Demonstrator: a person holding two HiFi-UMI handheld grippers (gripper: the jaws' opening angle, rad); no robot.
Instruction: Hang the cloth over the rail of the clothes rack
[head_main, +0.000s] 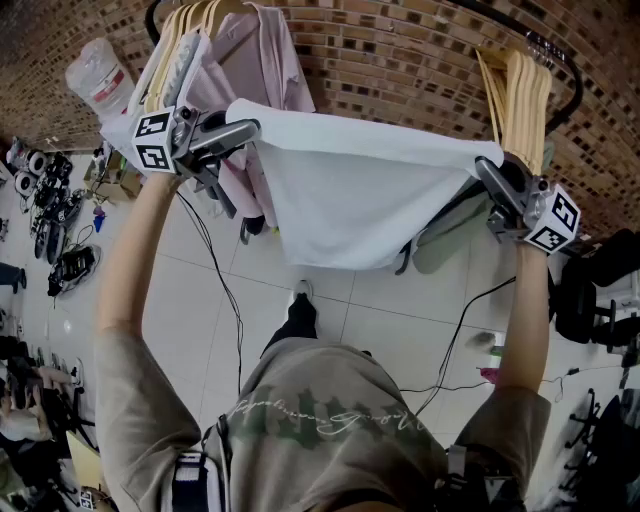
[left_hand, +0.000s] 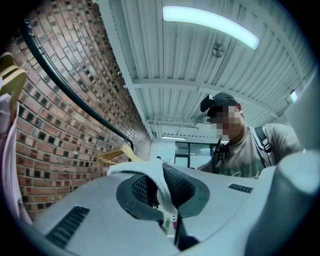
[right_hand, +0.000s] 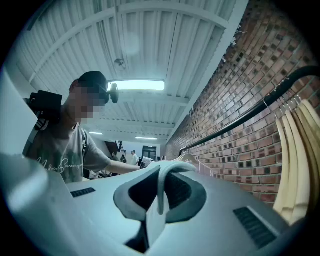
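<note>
A white cloth (head_main: 350, 190) hangs stretched between my two grippers, sagging in the middle below the black rail (head_main: 540, 45) of the clothes rack. My left gripper (head_main: 245, 128) is shut on the cloth's left corner, whose white edge (left_hand: 162, 187) is pinched between the jaws in the left gripper view. My right gripper (head_main: 487, 172) is shut on the right corner, its folded edge (right_hand: 162, 190) caught between the jaws in the right gripper view. The rail (left_hand: 65, 80) runs along the brick wall beside both grippers and shows as a dark bar (right_hand: 260, 112) in the right gripper view.
Wooden hangers (head_main: 525, 95) hang at the rail's right end, and more hangers with a pink garment (head_main: 250, 60) hang at the left. The brick wall (head_main: 400, 60) stands behind. Cables (head_main: 225, 290) trail over the tiled floor, with shoes and clutter (head_main: 60, 230) at the left.
</note>
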